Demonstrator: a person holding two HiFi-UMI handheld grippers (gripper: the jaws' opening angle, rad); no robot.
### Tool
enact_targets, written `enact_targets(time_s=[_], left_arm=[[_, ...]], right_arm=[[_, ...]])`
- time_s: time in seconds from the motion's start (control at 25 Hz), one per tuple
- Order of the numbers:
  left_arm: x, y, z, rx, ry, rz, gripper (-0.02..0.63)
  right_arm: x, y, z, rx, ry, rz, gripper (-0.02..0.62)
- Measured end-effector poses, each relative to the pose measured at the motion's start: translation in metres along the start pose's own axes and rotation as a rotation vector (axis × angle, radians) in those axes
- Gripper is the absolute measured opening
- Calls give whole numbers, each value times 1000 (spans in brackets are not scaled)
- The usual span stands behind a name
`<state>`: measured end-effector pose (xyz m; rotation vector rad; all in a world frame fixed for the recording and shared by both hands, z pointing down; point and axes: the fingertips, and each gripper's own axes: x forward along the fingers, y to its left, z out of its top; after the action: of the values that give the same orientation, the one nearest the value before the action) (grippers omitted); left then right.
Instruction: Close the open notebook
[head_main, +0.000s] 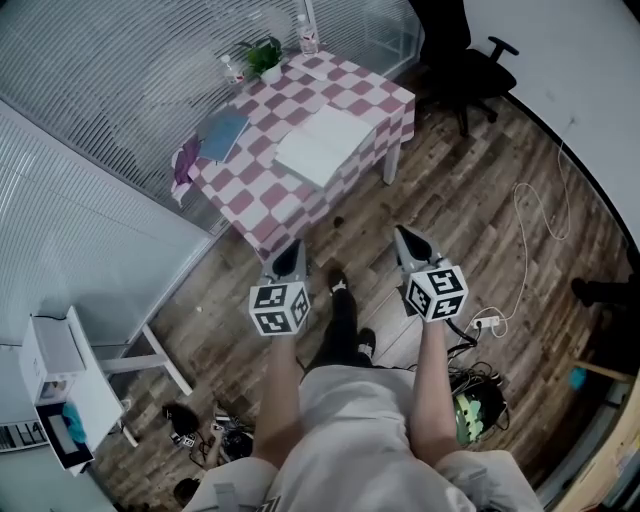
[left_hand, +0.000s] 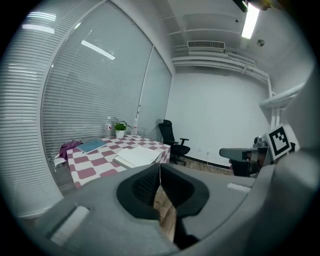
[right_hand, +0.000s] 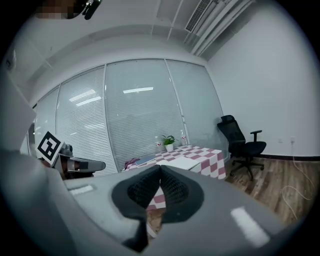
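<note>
One open notebook (head_main: 322, 143) at the tabletop's (head_main: 262, 205) near edge, one blue book (head_main: 222, 134) by the far edge, one plant (head_main: 264, 57), two bottles (head_main: 307, 35); left tongs (head_main: 290, 247) and right tongs (head_main: 403, 235) pressed together, empty.

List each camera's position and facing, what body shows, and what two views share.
Head view: on the head, steeply down at checkered table, open notebook; forearms, legs, left gripper, right gripper show.
Left gripper view: on the left gripper, facing the table over shut jaws.
Right gripper view: same on the right gripper, jaws shut.
Shared: both gripper views show notebook and office chair.
</note>
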<state>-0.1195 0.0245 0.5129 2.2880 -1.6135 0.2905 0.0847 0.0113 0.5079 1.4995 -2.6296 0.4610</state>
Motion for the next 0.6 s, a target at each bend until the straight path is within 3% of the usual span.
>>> enact_targets(time_s=[0.36,0.44,0.6], left_arm=[[50,27,2,22,68,-45,11],[63,44,-1,35,97,-55,11],[99,79,10,-23,102,-27,11]], right_arm=[[70,-31,3,6,53,24,2],[98,-24,4,-12,78,55,2],[160,-4,15,-88,126,155,2]])
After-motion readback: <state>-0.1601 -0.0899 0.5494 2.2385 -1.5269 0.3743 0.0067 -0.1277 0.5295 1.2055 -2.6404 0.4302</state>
